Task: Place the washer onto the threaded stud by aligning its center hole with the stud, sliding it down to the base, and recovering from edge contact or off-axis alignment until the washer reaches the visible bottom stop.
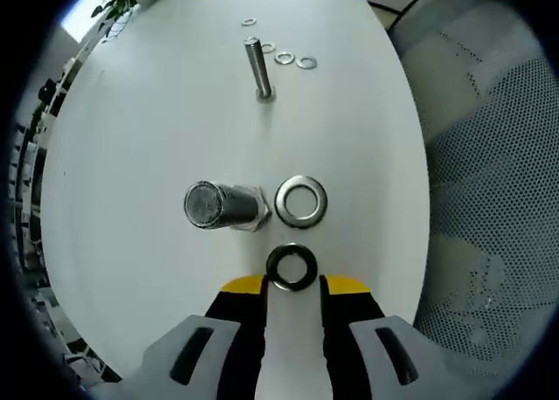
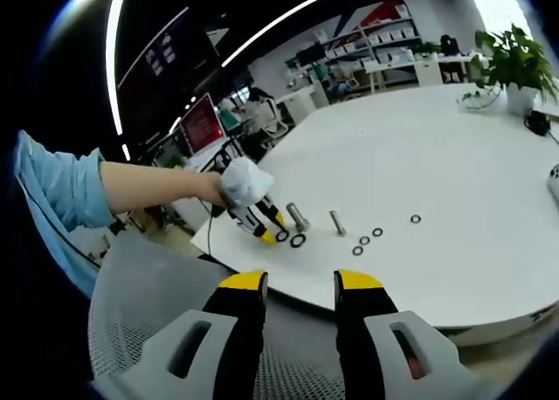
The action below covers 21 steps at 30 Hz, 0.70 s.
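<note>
My left gripper (image 1: 293, 283) is shut on a dark washer (image 1: 272, 267), pinching it by its rim between the yellow tips just above the white table (image 1: 140, 138). A thick threaded stud (image 1: 223, 205) stands on its hex base slightly ahead and to the left. Beside that base lies a silver washer (image 1: 283, 201). The right gripper view shows the left gripper (image 2: 272, 232) in a gloved hand, with the thick stud (image 2: 298, 217) behind it. My right gripper (image 2: 300, 286) is open and holds nothing, back from the table over a mesh chair (image 2: 157, 313).
A thinner stud (image 1: 258, 68) stands farther along the table, with several small washers (image 1: 284, 58) around it. A grey mesh chair (image 1: 489, 199) lies past the table's right edge. A potted plant (image 2: 515, 59) sits at the far side, desks and monitors beyond.
</note>
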### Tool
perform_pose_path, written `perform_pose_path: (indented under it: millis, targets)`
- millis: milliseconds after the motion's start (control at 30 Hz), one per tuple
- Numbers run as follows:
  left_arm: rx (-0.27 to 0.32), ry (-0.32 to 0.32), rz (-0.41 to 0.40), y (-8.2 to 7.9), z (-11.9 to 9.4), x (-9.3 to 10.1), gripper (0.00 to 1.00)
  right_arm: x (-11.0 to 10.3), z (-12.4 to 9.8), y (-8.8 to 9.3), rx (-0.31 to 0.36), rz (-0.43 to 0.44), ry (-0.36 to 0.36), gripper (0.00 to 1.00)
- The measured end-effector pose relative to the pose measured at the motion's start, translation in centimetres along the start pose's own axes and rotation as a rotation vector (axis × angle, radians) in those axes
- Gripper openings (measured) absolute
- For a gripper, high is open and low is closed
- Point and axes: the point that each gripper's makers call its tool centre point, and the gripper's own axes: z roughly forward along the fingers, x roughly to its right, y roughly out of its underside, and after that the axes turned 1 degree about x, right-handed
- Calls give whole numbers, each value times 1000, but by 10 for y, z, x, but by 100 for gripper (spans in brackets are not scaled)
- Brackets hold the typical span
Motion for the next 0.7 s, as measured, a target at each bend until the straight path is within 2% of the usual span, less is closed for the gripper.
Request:
perform_pose_path:
  millis: [100,367,500,700]
  targets:
    - [16,7,-56,-2,0,-4,20,0,0,0,1,1,0,32]
    - [17,7,-77,-2,0,-3,19,0,0,0,1,1,0,32]
    - [36,-39,-75,-8,-1,-6,26,0,0,0,1,1,-1,32]
    - [29,-12,-78,-12,1,-1,29,0,0,0,0,0,-2,32]
